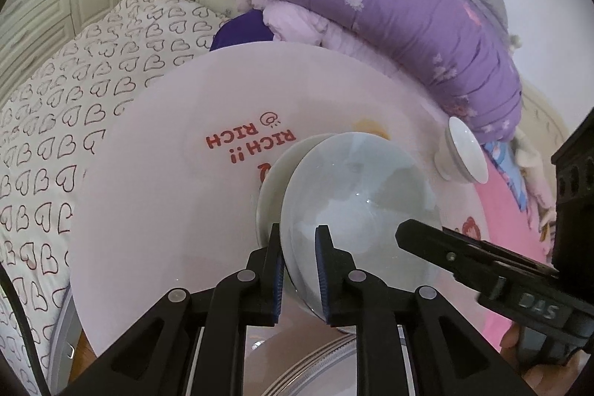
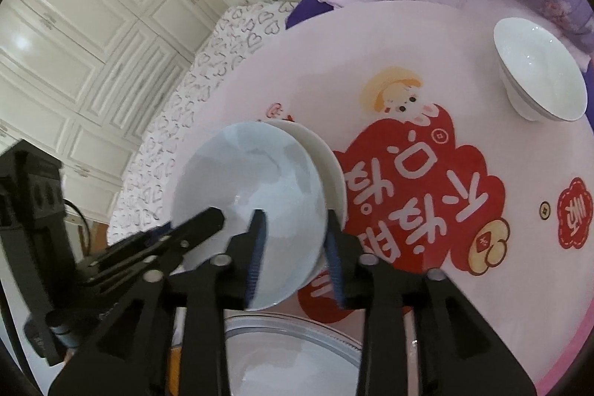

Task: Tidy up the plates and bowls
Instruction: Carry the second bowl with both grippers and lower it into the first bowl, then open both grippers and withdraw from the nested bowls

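Near the front edge of the round worktop [image 2: 482,321] we have a pale blue bowl [image 1: 356,210] sitting inside a white bowl [image 1: 271,184]. Our left hand-held gripper [image 1: 299,273] straddles the blue rim with its pads barely apart; whether it pinches we cannot tell. Our right hand-held gripper [image 2: 295,255] brackets the rim on the far side, released. We should let go gently so the stack settles level. We count three bowls: these two and a white one [image 2: 538,77] far off.
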Motion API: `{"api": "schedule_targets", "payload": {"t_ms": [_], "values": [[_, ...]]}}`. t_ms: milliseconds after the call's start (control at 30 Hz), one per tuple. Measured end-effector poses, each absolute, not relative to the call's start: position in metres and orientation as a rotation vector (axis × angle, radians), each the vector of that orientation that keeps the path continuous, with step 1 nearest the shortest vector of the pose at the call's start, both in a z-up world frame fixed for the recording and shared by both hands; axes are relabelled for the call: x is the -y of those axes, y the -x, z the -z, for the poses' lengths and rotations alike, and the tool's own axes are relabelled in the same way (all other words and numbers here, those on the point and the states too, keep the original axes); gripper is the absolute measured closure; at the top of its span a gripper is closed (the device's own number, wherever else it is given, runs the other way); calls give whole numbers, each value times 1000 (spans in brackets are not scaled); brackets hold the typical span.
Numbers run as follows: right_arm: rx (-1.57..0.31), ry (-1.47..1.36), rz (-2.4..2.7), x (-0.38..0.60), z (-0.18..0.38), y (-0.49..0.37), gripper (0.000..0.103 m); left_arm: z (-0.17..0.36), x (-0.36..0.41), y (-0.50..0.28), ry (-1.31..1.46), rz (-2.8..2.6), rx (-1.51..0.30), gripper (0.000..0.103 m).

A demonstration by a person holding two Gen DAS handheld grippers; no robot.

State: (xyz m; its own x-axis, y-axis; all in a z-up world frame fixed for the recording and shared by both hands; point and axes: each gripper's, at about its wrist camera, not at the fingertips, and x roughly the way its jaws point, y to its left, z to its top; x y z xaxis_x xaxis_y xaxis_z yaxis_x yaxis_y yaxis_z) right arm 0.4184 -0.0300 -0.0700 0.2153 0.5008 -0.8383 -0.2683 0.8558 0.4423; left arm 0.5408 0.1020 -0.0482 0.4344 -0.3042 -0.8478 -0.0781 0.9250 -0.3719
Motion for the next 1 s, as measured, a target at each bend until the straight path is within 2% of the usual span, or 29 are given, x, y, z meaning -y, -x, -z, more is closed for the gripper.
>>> {"api": "schedule_targets", "payload": {"t_ms": [100,200,267,300,333,400,433,467,500,1000], "values": [[-1202,-220,-534,31,59,-415,31,49,-104,-542,399,148,-1118,85],[-1170,-207,-542,30,51,-412,30,47,-104,-540,403,160,-1113,73],[-1168,-210,-539,31,50,-413,30,43,-102,-539,403,174,-1100,60],[-1165,-214,-536,32,50,-414,29,40,-101,-538,397,175,-1092,57],[-1163,-221,-532,35,50,-414,25,39,-100,-537,394,174,-1085,49],[-1149,-249,-512,42,49,-415,19,33,-99,-533,366,133,-1069,27],[-1142,-260,-505,45,49,-416,10,30,-101,-531,358,112,-1052,8],[-1133,-286,-503,52,48,-418,5,28,-102,-529,363,112,-1034,1],[-1125,-311,-501,57,47,-418,0,24,-104,-527,369,112,-1014,1],[-1062,-411,-414,126,34,-423,0,-7,-80,-524,324,153,-961,1]]}}
